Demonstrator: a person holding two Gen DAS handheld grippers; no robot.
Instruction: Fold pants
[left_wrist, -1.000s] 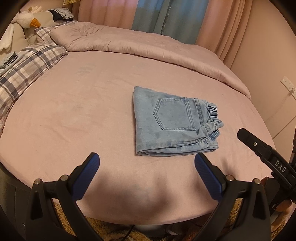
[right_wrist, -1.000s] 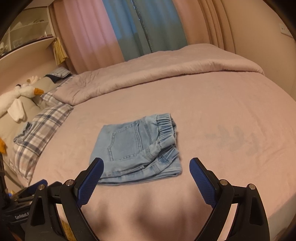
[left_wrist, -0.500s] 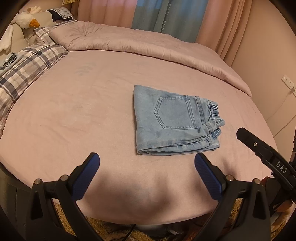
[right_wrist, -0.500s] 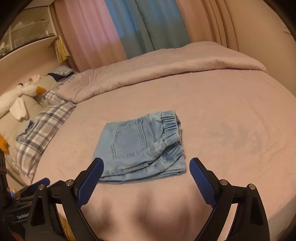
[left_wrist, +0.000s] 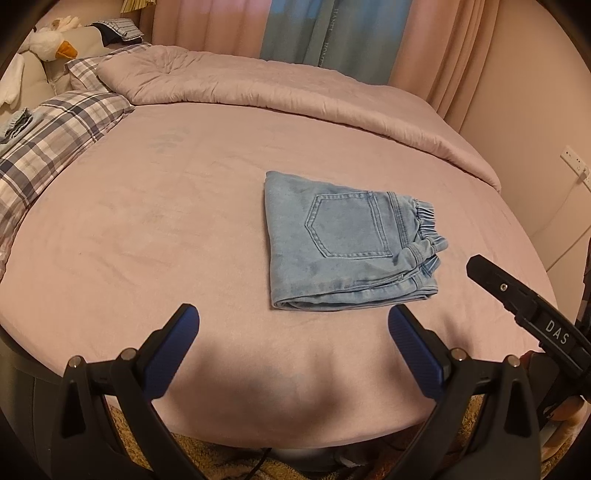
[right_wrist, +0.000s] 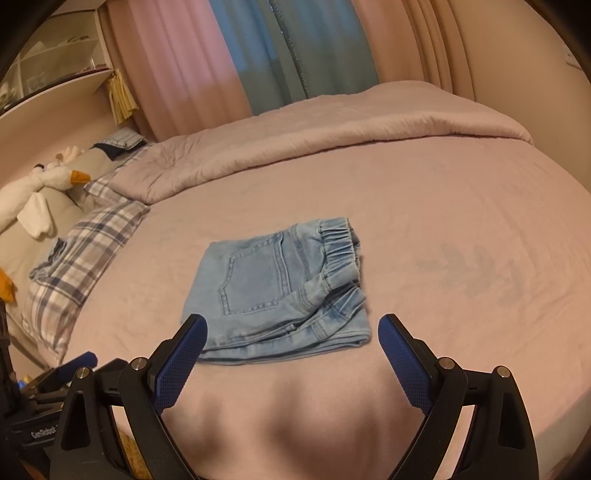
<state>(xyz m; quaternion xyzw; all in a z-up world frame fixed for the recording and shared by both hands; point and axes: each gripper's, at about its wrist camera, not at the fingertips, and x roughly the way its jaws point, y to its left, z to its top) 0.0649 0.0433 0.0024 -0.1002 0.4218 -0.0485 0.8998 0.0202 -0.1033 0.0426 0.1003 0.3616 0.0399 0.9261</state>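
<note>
Light blue denim pants (left_wrist: 347, 243) lie folded into a compact rectangle on the pink bed (left_wrist: 147, 229), back pocket up, elastic waistband to the right. They also show in the right wrist view (right_wrist: 280, 291). My left gripper (left_wrist: 291, 321) is open and empty, hovering near the bed's front edge, just short of the pants. My right gripper (right_wrist: 291, 328) is open and empty, its jaws either side of the pants' near edge. The right gripper's body (left_wrist: 524, 306) shows at the right of the left wrist view.
A rolled pink duvet (left_wrist: 295, 96) lies along the far side of the bed. Plaid pillows (left_wrist: 48, 144) and a white goose plush (right_wrist: 33, 192) sit at the left. Curtains (right_wrist: 258, 55) hang behind. A wall socket (left_wrist: 574, 164) is at the right.
The right gripper has moved closer to the pants, which now sit larger and lower between its jaws. The left gripper has barely moved. The pants have not moved.
</note>
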